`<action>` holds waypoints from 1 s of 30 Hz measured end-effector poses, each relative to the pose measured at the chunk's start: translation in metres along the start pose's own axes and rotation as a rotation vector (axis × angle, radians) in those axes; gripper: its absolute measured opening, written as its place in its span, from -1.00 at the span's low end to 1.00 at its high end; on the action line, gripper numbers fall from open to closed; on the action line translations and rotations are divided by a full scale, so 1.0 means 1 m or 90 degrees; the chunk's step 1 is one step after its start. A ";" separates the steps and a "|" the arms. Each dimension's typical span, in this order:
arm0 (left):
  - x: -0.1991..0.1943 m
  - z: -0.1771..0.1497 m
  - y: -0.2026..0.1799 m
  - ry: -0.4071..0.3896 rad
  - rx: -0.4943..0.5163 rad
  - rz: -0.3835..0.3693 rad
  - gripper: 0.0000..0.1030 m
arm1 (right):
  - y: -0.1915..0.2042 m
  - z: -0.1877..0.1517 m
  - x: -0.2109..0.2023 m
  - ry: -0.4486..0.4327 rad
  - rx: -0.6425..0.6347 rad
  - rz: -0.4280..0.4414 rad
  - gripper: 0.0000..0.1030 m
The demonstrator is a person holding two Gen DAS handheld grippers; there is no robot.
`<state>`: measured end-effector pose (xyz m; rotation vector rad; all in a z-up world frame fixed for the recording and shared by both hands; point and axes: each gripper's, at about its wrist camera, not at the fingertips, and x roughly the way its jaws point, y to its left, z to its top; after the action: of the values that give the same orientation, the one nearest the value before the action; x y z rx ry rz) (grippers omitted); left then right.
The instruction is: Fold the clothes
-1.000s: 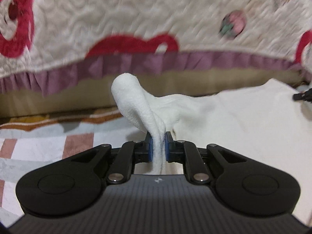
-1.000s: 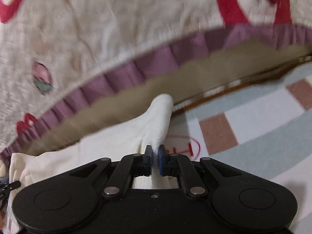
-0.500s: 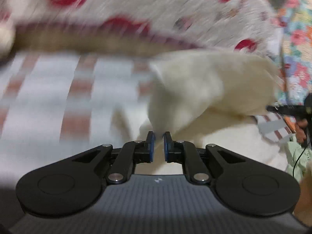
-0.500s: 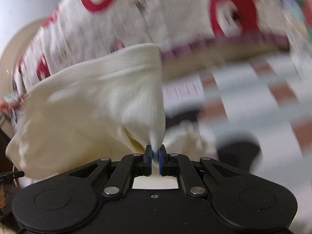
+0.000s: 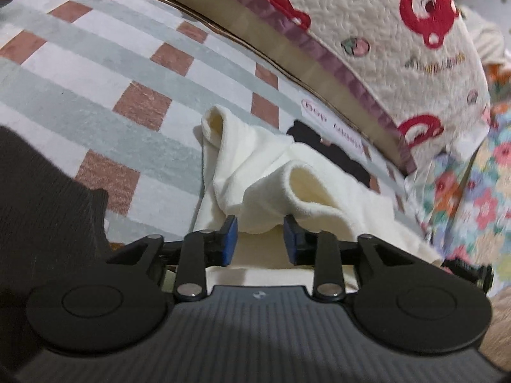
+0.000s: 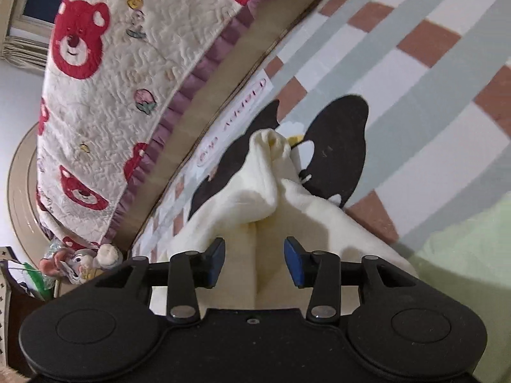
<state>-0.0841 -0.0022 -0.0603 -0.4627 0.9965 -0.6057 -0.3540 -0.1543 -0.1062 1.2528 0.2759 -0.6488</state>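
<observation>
Cream garment (image 5: 255, 172): one; two claws opening.

Left gripper (image 5: 260, 239): was clamped on the cream garment (image 5: 255, 166); jaws opening now, fold loose between them.
Right gripper (image 6: 254, 258): likewise opening, pads off the cloth.
Cream garment: formerly lifted, now slumped on the checked mat (image 5: 95, 73).

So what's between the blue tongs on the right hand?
In the right wrist view, a fold of the cream cloth lies between the opening right tongs, their pads clear of it.
</observation>
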 end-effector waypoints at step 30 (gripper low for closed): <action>0.003 -0.023 -0.035 0.024 0.127 0.019 0.16 | 0.022 -0.024 0.003 -0.036 -0.296 -0.110 -0.87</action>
<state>-0.1123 -0.0326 -0.0516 -0.2598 0.9658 -0.6812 -0.3349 -0.1294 -0.0980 0.7687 0.4625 -0.7169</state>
